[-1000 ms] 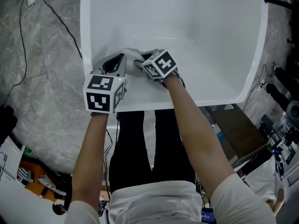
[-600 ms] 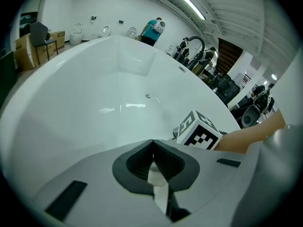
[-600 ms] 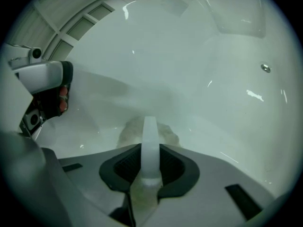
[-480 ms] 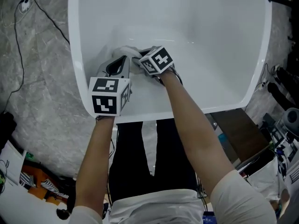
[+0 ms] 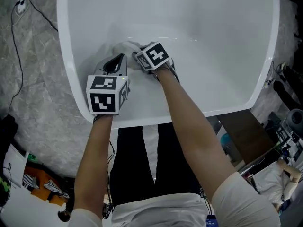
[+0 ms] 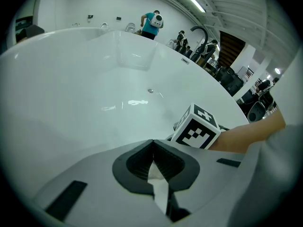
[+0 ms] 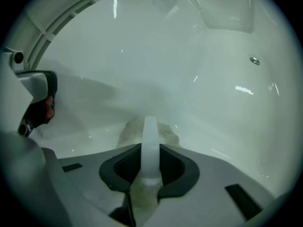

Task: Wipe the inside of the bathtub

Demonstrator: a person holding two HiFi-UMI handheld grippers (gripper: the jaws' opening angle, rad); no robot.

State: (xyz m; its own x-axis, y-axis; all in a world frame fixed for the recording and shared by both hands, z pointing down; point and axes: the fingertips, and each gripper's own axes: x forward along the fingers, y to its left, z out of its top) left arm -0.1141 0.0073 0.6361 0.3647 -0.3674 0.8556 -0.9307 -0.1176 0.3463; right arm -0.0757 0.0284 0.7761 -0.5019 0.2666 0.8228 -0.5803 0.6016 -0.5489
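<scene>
As the cloth [image 5: 124, 48], pinched in the jaws of the left gripper [image 5: 119, 60] and the right gripper [image 5: 138, 59], has been pushed deeper down the near wall of the tub [image 5: 213, 41], wiping is judged under way.

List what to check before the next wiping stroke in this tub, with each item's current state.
1. Right gripper holding the cloth: ok, jaws shut on it.
2. Left gripper holding it: ok, jaws shut on a white scrap of the cloth.
3. Cloth against the bathtub wall: ok, wad appears pressed on it.
4. Path ahead: ok, bare white surface, only a small metal fitting far off.
5. Remaining dirt: cannot tell.
</scene>
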